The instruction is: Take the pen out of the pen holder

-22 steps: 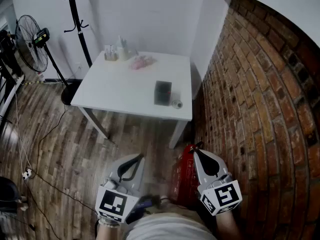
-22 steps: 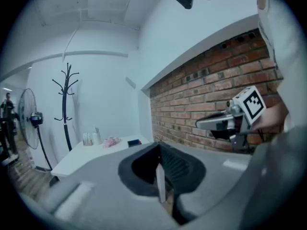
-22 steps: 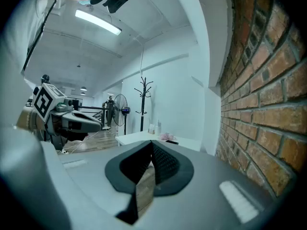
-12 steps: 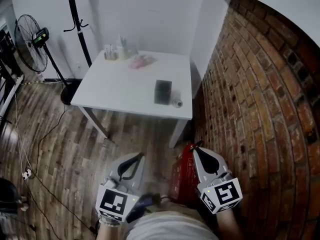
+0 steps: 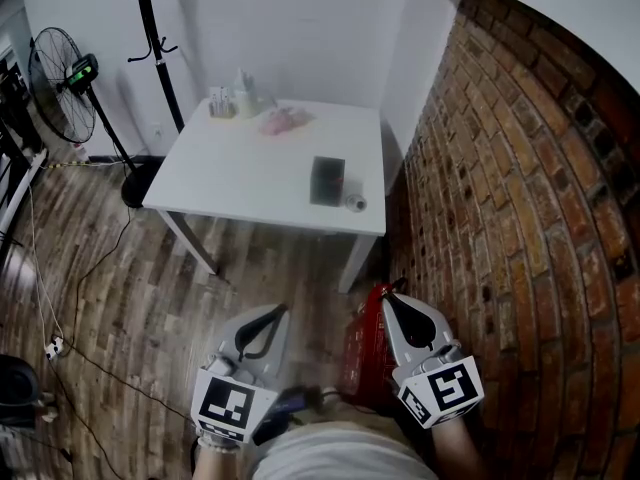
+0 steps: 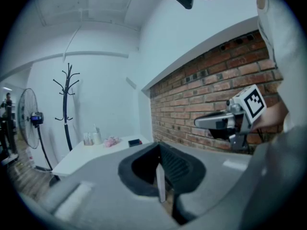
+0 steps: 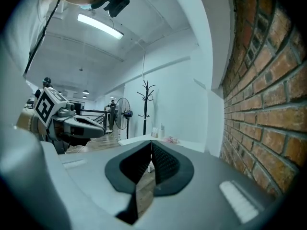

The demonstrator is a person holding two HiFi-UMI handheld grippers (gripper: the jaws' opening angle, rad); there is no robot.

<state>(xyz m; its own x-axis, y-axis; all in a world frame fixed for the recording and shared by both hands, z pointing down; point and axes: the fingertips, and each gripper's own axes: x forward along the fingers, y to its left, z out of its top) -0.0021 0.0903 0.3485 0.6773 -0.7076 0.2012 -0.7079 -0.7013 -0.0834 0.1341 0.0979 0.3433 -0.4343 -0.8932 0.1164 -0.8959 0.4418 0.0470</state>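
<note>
The left claw (image 5: 279,312) and right claw (image 5: 388,294) hang over the wooden floor (image 5: 150,298) — each pinched together, gripping nothing — well apart from the white tabletop (image 5: 250,173).

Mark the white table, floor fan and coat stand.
white table (image 5: 250,180), head view, bare part of its top.
floor fan (image 5: 55,98), head view, its round grille.
coat stand (image 5: 163,68), head view, its pole.

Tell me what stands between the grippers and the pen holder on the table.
Nothing visible blocks the way. The left gripper and right gripper, both shut and empty, face open floor up to the table. The pen holder appears to stand at its far left corner; the black box lies off to the right.
</note>
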